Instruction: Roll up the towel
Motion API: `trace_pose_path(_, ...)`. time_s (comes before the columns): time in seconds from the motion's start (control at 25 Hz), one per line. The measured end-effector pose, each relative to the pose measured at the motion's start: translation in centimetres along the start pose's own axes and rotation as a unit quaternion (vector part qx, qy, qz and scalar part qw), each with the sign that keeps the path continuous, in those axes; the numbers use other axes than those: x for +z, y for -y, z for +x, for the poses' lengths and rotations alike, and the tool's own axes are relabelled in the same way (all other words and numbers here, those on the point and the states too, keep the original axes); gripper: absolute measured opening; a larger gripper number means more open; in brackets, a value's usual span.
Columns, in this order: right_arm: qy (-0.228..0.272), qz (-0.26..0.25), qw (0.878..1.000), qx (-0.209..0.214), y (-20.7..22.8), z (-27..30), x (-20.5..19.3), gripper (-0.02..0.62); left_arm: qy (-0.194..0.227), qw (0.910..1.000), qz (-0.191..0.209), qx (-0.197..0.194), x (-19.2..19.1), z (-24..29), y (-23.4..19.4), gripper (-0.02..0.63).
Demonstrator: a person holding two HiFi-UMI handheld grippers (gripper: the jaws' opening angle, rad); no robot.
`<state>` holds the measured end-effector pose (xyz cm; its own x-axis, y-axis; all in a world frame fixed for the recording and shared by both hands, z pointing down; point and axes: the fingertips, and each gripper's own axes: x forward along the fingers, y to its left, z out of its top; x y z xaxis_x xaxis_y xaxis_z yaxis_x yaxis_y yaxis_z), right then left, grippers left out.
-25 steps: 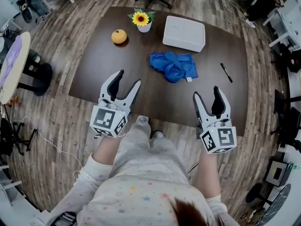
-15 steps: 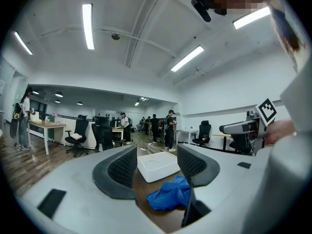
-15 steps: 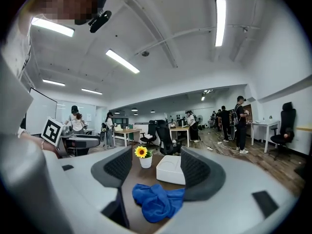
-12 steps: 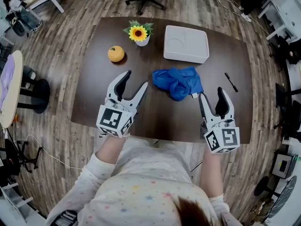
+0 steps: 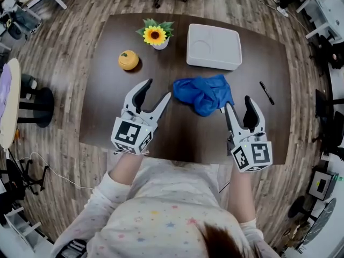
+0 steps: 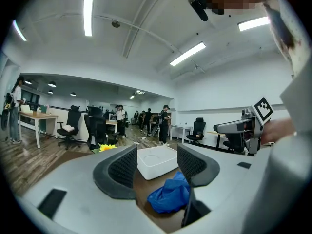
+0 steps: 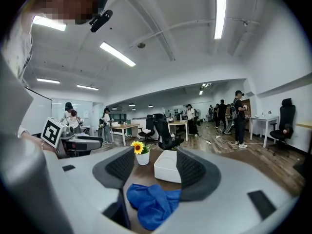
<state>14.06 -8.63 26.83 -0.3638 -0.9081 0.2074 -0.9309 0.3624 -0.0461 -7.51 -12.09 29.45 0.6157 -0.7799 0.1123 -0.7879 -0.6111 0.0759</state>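
On the dark counter (image 5: 107, 112) a white tray (image 5: 213, 46) sits near the far edge, the crumpled blue towel (image 5: 203, 94) just in front of it. Left tool (image 5: 156, 89) and right tool (image 5: 238, 102) flank the towel, jaws apart, holding nothing. Beside the tray stands a potted sunflower (image 5: 155, 36), then a small pumpkin (image 5: 128, 59); a pen (image 5: 266, 92) lies right

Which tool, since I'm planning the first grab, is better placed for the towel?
Right, marginally: the right tool, open, sits at a corner of the towel, which shows centred between its jaws.
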Motion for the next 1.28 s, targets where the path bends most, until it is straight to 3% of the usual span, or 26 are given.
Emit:
trace_pose_path(0.32, -0.021, -0.009, 0.999, 0.029, 2.0, 1.7, -1.0, 0.254, -0.018, 0.9998, -0.005, 0.006, -1.7, 2.0, 1.8, 0.235)
trace_pose_path(0.72, -0.057, 0.020, 0.997, 0.038, 4.5, 3.2, -6.2, 0.221, -0.077, 0.9954, -0.016, -0.055, -8.8, 6.6, 6.2, 0.213)
trace_pose_path(0.84, -0.072, 0.030, 0.996, 0.040, 4.6, 3.2, -8.1, 0.219, -0.105, 0.9910, -0.017, -0.080, -11.5, 8.0, 7.7, 0.207)
trace_pose_path(0.96, -0.081, 0.038, 0.995, 0.044, 4.7, 3.3, -9.5, 0.216, -0.137, 0.9844, -0.019, -0.108, -14.5, 9.3, 9.1, 0.147)
trace_pose_path(1.28, -0.098, 0.050, 0.993, 0.048, 5.4, 2.6, -12.1, 0.209, -0.226, 0.9667, -0.038, -0.114, -21.0, 11.1, 10.6, 0.146)
